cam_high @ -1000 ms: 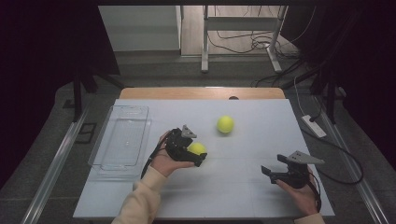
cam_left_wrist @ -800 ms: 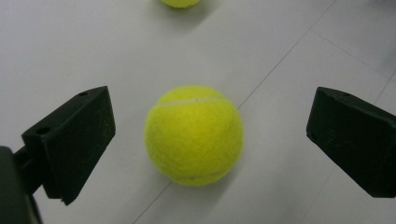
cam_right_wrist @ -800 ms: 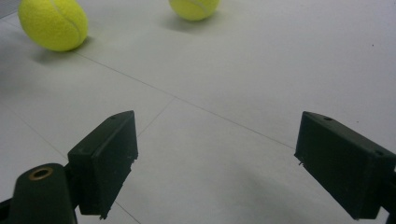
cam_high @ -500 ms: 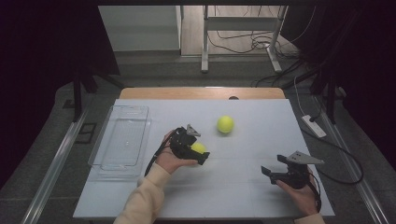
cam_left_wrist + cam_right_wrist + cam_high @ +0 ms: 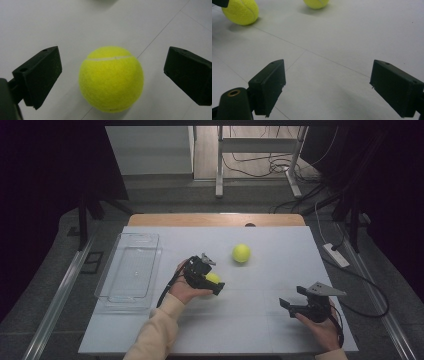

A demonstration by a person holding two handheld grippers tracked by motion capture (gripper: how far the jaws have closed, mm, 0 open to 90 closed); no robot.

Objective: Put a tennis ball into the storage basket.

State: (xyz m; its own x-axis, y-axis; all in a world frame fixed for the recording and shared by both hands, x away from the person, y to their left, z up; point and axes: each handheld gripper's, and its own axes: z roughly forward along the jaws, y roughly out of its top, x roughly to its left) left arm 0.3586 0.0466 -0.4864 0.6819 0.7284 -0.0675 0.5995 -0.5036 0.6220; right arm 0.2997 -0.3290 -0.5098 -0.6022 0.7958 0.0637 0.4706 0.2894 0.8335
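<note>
On the white rectangular table [image 5: 150,330] lie two fuzzy yellow-green tennis balls. The nearer tennis ball [image 5: 111,78] rests a little left of the middle of the surface, and the left gripper [image 5: 216,285] is placed around it. In the left gripper view the two black jaws stand wide apart, one on each side of the ball, with a clear gap of white surface between each jaw and the felt, so they do not touch it. In the high view this ball [image 5: 213,278] is mostly covered by the black body of the gripper and by the person's left hand [image 5: 184,291]; only a small yellow part is visible. The bottom of the ball is cut off by its own shadow in the left gripper view.

The second tennis ball [image 5: 241,253] lies free, closer to the far edge of the surface, near the first ball but apart from it. In the right gripper view its top [image 5: 316,3] is cut by the edge of the picture.

The right gripper [image 5: 295,300] is held near the front right corner of the surface, well apart from both balls. Its jaws are spread wide and nothing is between them.

A clear rectangular plastic tray [image 5: 107,285] sits along the left edge of the surface.
</note>
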